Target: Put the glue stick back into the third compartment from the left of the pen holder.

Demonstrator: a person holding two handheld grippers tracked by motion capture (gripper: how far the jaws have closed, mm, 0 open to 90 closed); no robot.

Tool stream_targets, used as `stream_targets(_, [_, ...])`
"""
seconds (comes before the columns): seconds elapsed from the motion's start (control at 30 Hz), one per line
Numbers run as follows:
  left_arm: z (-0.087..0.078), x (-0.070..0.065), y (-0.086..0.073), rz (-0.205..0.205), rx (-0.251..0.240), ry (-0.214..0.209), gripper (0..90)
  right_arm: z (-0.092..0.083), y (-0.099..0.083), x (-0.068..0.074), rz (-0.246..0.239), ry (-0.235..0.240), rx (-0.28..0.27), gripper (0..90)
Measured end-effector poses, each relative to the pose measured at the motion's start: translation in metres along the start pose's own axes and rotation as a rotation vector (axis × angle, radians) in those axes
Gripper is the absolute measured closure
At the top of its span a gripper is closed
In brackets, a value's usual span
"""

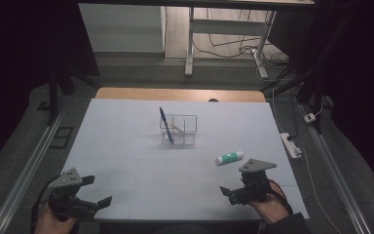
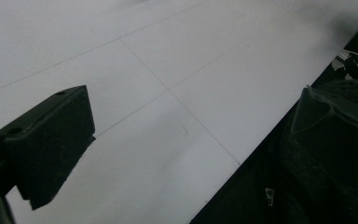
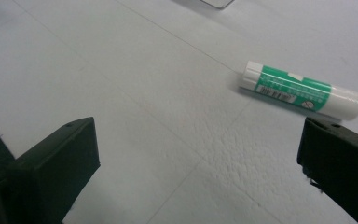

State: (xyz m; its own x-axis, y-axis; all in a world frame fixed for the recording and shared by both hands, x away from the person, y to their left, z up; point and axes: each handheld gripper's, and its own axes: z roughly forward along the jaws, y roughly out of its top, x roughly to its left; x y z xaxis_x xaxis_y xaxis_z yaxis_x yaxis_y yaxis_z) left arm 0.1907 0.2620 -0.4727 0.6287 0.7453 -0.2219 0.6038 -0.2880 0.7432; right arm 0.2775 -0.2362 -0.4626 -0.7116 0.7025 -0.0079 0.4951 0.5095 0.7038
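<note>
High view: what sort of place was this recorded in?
Probably a lab or workshop set up for recording. A white-covered table holds only a clear organiser and a glue stick, with dark surroundings, a power strip and loose cables on the floor.

Glue stick point(image 1: 230, 157) lies on the table point(image 1: 126, 146), right of and nearer than the clear organizer point(image 1: 179, 130); a pen point(image 1: 166, 125) stands in the organizer's left compartment.

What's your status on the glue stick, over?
Left tool and right tool both open, empty. Glue stick lying flat on the table, just ahead of right tool. Path clear.
</note>
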Motion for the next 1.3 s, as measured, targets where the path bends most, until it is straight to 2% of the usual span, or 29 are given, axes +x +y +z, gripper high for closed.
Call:
stream_targets(0.13, [0.001, 0.0, 0.0, 0.006, 0.005, -0.002, 0.0, 0.012, 0.007, 0.001, -0.021, -0.01, 0.025, 0.0])
stream_targets(0.3, [0.001, 0.0, 0.0, 0.0, 0.004, -0.004, 0.0, 0.026, 0.014, 0.002, -0.021, 0.003, 0.045, 0.0])
stream_targets(0.57, [0.001, 0.001, 0.001, 0.001, 0.009, -0.007, 0.1, 0.043, 0.028, -0.003, 0.011, 0.023, 0.052, 0.0])
stream_targets(0.77, [0.001, 0.002, 0.0, -0.009, 0.004, -0.012, 0.4, 0.062, 0.034, -0.007, 0.007, 0.019, 0.091, 0.0])
stream_targets(0.9, [0.0, 0.002, 0.0, -0.009, 0.003, -0.014, 0.6, 0.072, 0.037, -0.008, -0.015, 0.014, 0.1, 8.0])
stream_targets(1.0, [0.0, 0.002, 0.0, -0.008, 0.002, -0.016, 0.7, 0.076, 0.04, -0.009, -0.029, 0.011, 0.103, 18.4])
stream_targets(1.07, [0.0, 0.002, 0.0, -0.008, 0.002, -0.016, 0.9, 0.079, 0.043, -0.011, -0.03, 0.013, 0.109, 27.4])
stream_targets(1.3, [0.001, 0.002, 0.0, -0.004, 0.004, -0.017, 1.3, 0.091, 0.049, -0.018, -0.039, 0.016, 0.157, 67.2])
